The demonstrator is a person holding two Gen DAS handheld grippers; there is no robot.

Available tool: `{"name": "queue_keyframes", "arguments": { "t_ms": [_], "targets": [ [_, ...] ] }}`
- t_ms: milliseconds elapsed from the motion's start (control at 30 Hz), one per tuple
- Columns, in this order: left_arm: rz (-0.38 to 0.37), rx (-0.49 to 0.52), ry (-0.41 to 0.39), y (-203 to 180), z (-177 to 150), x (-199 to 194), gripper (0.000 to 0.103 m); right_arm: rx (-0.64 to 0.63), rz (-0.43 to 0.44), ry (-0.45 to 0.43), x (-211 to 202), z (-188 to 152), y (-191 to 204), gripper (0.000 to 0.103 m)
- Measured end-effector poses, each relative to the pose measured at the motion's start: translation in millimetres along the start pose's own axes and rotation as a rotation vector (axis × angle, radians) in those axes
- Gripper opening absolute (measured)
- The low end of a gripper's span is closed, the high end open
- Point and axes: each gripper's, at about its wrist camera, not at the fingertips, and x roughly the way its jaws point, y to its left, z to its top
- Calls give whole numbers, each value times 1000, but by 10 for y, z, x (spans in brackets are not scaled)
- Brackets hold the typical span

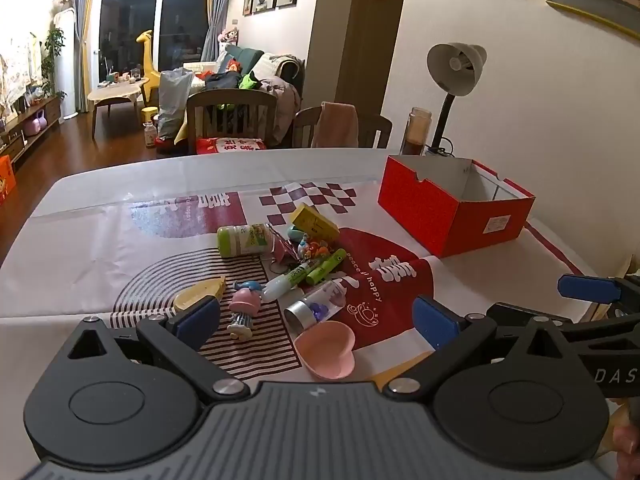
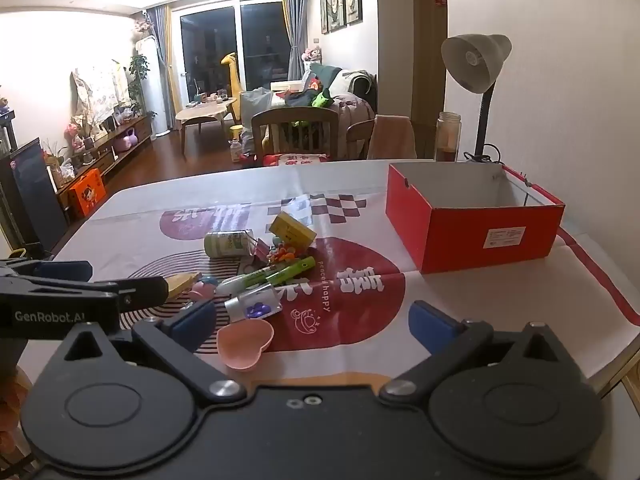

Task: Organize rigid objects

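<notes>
A pile of small things lies mid-table on the patterned cloth: a pink heart-shaped dish (image 1: pixel 326 354) (image 2: pixel 244 344), a clear tube with a silver cap (image 1: pixel 316 304) (image 2: pixel 254 304), green markers (image 1: pixel 324 268) (image 2: pixel 288 272), a green-lidded bottle (image 1: pixel 244 240) (image 2: pixel 228 244), a yellow box (image 1: pixel 314 220) (image 2: pixel 292 230), a pink figurine (image 1: pixel 244 312) and a yellow wedge (image 1: pixel 200 292). An open red cardboard box (image 1: pixel 452 208) (image 2: pixel 472 220) stands at the right, nothing visible inside. My left gripper (image 1: pixel 316 320) (image 2: pixel 116 280) and right gripper (image 2: pixel 316 322) (image 1: pixel 560 300) hover side by side before the pile, both open and empty.
A desk lamp (image 2: pixel 476 64) and a glass jar (image 2: pixel 448 136) stand behind the red box by the wall. Two wooden chairs (image 1: pixel 232 116) sit at the table's far edge. The table's left edge (image 2: pixel 80 224) drops to the floor.
</notes>
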Motion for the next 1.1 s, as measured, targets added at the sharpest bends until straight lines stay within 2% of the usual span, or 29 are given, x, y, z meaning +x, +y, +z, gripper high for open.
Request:
{"name": "queue_keyframes", "arguments": {
  "t_ms": [1100],
  "targets": [
    [-2, 13, -62, 42, 57, -106, 103, -23, -4, -20, -35, 75, 48, 103]
  ]
}}
